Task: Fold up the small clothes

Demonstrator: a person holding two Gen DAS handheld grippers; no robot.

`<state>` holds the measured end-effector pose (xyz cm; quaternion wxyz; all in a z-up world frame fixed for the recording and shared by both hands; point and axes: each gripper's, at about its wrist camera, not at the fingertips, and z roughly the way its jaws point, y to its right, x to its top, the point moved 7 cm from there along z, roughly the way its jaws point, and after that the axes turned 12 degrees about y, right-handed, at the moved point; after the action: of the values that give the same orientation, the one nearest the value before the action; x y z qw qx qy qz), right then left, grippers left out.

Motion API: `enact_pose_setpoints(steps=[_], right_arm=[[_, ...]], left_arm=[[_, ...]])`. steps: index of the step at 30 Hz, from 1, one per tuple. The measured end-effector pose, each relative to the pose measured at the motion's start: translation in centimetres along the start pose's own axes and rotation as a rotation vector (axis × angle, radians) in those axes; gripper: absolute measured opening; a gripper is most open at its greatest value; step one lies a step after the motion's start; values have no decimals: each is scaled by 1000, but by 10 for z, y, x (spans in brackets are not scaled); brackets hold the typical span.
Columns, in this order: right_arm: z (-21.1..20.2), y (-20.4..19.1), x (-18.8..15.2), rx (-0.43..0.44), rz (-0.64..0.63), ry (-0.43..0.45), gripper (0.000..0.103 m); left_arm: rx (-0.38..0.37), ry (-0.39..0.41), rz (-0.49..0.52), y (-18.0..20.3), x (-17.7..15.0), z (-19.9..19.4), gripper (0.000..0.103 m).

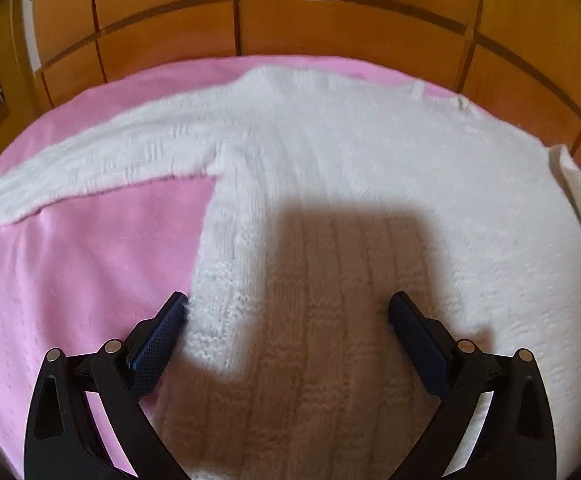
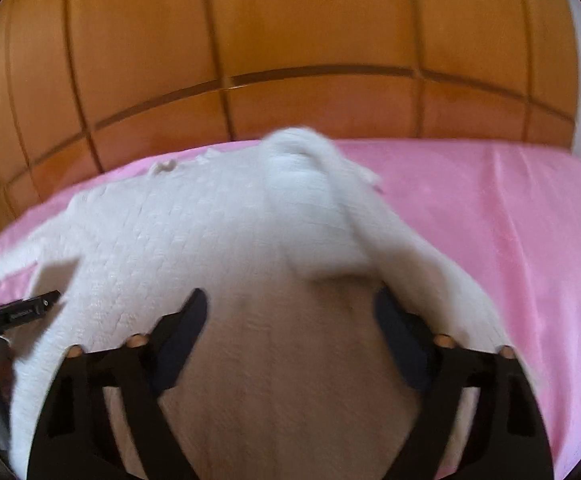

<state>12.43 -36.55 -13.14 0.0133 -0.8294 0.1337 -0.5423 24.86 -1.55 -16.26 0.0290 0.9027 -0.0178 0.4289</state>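
Both grippers [image 1: 288, 312] [image 2: 290, 308] hung spread and empty over the sweater [image 1: 330, 168], one sleeve [image 2: 310, 208] laid inward for folding.

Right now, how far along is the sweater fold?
Early. Done: one sleeve lies folded over the white sweater. In hand: nothing; left gripper and right gripper stand open over its hem. Left: the other sleeve lies spread on the pink sheet, body unfolded.

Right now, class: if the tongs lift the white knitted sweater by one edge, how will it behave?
The white knitted sweater will probably droop limply: it lies flat with one sleeve folded over. Its fuzzy knit likely grips the pink sheet rather than sliding.
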Motion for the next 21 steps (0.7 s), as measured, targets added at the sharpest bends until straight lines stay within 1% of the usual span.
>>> enact_pose_setpoints(steps=[2,3,4,6,7,8,9,11,12,14,16,18,19,20,21], right_arm=[[-5,21,0,-47,13,-16,76],[-8,33,1,-80,3,-19,76],[-10,40,2,-99,-10,-22,77],[-8,53,0,-134,-88,-71,79],[-4,57,-5,-167,-175,-111,79],[-4,59,-6,-196,-236,-114,78],[-5,61,-5,-221,-298,-97,78],[-5,70,-2,-260,-334,-91,77],[-5,77,2,-269,-317,-88,77],[-9,97,15,-267,-218,-65,79],[-8,115,24,-232,-117,-64,80],[-5,120,23,-184,-88,-92,80],[-3,121,22,-166,-88,-101,69],[-1,120,20,-135,-96,-114,43],[2,116,17,-97,-107,-137,30]], left_arm=[[-25,3,-37,-5,-1,0,99],[-39,8,-54,-12,0,-6,99],[-51,13,-70,-10,-1,-5,99],[-52,15,-73,-9,-1,-3,99],[-48,15,-68,-12,-2,-4,99],[-42,14,-60,-11,-4,-3,99],[-40,14,-58,-18,-1,-5,99],[-46,16,-63,-17,-2,-3,99],[-49,18,-66,-18,2,-3,99],[-54,19,-71,-16,3,-2,99],[-52,20,-69,-15,1,-5,99],[-53,19,-70,-15,0,-5,99],[-53,19,-71,-17,0,-5,99],[-53,20,-71,-16,0,-5,99],[-53,19,-71,-17,0,-5,99]])
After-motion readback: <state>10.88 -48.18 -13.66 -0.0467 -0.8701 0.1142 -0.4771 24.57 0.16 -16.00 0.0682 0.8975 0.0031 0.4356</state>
